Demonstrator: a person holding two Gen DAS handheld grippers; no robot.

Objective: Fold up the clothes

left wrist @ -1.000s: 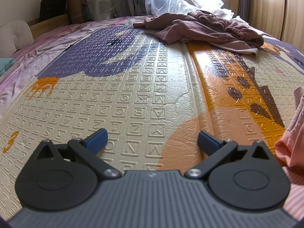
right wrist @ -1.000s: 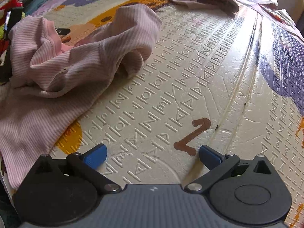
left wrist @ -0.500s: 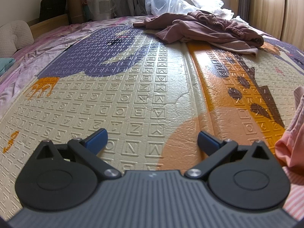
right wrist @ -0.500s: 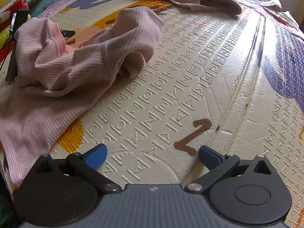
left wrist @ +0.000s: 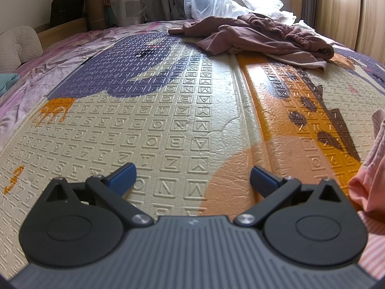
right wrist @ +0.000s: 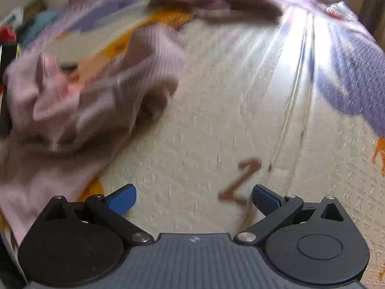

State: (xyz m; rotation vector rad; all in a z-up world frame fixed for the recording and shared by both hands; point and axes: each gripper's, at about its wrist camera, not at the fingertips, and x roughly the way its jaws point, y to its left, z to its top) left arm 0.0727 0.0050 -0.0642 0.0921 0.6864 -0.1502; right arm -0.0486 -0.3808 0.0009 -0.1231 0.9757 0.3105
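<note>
- Left wrist view: the left gripper (left wrist: 192,177) is held low over the foam play mat (left wrist: 154,110), jaws spread wide and empty, seemingly kept ready.
- One pink ribbed garment (left wrist: 368,180) is seen crumpled at the right edge, unfolded.
- Farther off, one mauve clothes heap (left wrist: 259,36) is left waiting, with plastic bags (left wrist: 216,0) behind.
- Right wrist view, blurred: the right gripper (right wrist: 193,197) is likewise wide and empty; the same garment lies to its left.
</note>
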